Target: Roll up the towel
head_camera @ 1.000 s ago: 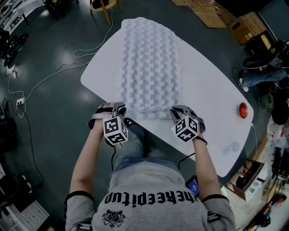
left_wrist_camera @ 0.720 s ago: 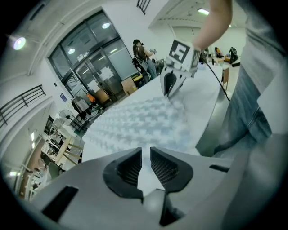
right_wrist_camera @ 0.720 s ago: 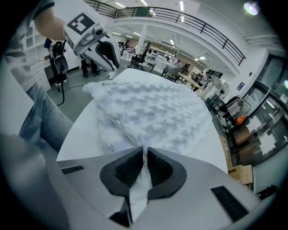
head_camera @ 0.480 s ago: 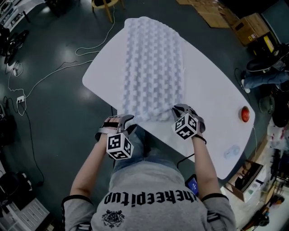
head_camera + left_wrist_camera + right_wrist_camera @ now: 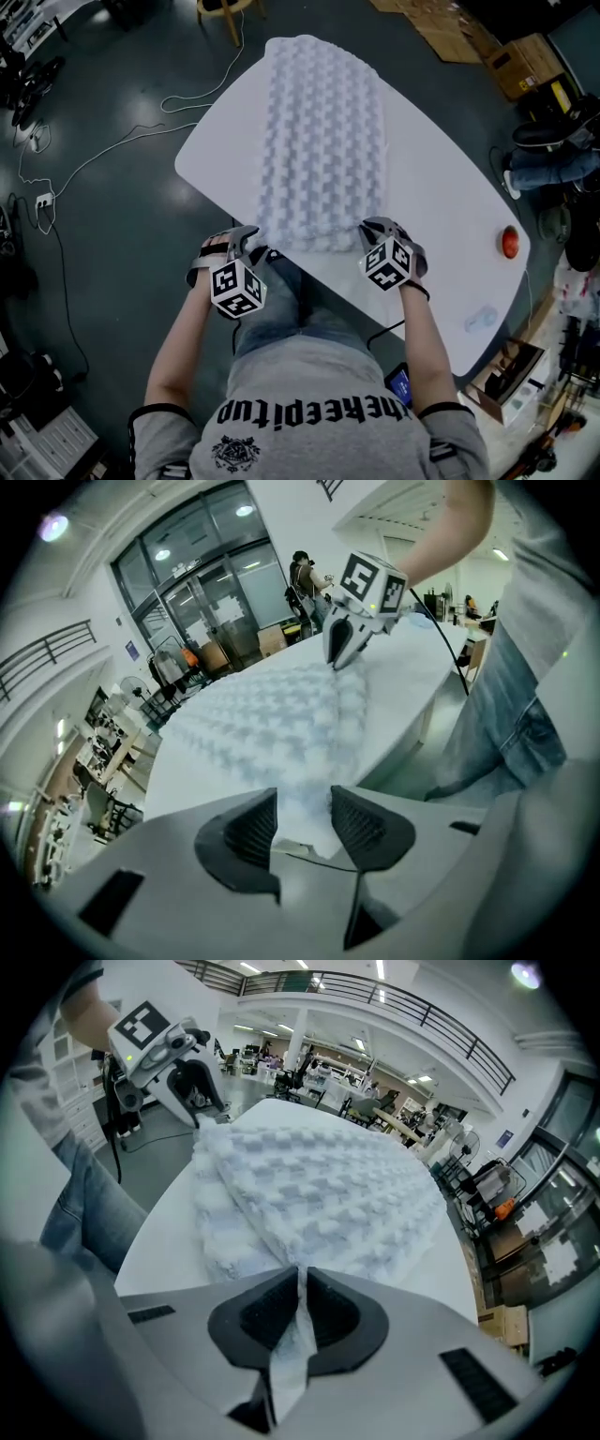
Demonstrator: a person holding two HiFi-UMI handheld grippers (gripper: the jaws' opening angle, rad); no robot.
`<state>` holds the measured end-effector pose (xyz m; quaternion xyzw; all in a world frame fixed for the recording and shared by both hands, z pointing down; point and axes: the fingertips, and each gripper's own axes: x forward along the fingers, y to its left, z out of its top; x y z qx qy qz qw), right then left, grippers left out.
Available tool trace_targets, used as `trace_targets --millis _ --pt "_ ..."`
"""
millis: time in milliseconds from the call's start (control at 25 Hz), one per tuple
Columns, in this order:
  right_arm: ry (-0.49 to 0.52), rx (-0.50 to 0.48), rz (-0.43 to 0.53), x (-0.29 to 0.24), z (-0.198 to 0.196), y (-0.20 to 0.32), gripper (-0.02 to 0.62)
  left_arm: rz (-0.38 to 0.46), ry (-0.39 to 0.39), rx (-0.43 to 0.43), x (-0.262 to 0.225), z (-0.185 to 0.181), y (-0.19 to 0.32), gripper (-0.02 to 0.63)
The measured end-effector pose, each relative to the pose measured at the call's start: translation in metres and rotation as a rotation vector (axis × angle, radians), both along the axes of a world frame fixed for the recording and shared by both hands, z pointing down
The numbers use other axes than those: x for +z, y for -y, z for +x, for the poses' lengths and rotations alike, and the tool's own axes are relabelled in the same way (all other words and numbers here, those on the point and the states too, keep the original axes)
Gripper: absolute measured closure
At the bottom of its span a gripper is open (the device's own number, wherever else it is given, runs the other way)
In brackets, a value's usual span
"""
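Note:
A white waffle-textured towel (image 5: 323, 141) lies flat along the white table (image 5: 441, 206), its short near edge at the table's front. At the towel's near left corner is my left gripper (image 5: 246, 239). Its jaws have just been opening and stand open. In the left gripper view the towel (image 5: 272, 714) shows in the gap of that gripper (image 5: 303, 799), and the pads do not press it. My right gripper (image 5: 375, 230) is shut on the towel's near right corner. The right gripper view shows cloth (image 5: 319, 1194) pinched between the pads of the gripper (image 5: 302, 1279).
A small orange round object (image 5: 510, 243) sits near the table's right edge. White cables (image 5: 112, 150) trail over the dark floor at left. Cardboard boxes (image 5: 520, 61) stand at the upper right. The person's legs (image 5: 281, 309) are under the near table edge.
The left gripper let go of the towel corner, drew back from the table edge, then came forward again with its jaws wider. The right gripper kept its grip and stayed put.

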<state>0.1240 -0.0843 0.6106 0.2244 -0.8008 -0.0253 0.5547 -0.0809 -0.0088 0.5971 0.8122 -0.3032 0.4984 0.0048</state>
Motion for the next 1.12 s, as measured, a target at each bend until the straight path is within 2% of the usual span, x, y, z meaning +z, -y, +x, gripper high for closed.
trace_targets --millis 240,440,520,600,680,840,1000,1120 --pt "-0.009 0.010 0.000 0.000 -0.001 0.004 0.574 0.034 0.085 0.012 -0.002 -0.015 0.045 0.419" --pt "-0.013 0.029 -0.009 0.004 0.001 0.007 0.574 0.060 0.185 0.043 0.008 -0.027 0.066 0.434" --pt "-0.016 0.036 -0.013 0.007 0.000 0.008 0.574 0.068 0.199 0.037 0.010 -0.034 0.072 0.440" --pt "-0.016 0.042 -0.020 0.008 0.000 0.008 0.574 0.095 0.163 0.011 -0.001 -0.036 0.075 0.440" --pt "-0.013 0.046 -0.023 0.009 0.001 0.009 0.574 0.140 0.095 0.000 -0.024 -0.031 0.074 0.440" --pt "-0.010 0.054 -0.022 0.010 0.001 0.010 0.574 0.188 0.013 0.111 -0.054 -0.004 0.042 0.440" --pt "-0.006 0.060 -0.025 0.010 0.000 0.010 0.574 0.103 0.000 0.209 -0.032 0.022 -0.005 0.439" --pt "0.007 0.073 -0.028 0.009 0.000 0.011 0.574 0.033 0.043 0.216 0.000 0.022 -0.018 0.425"
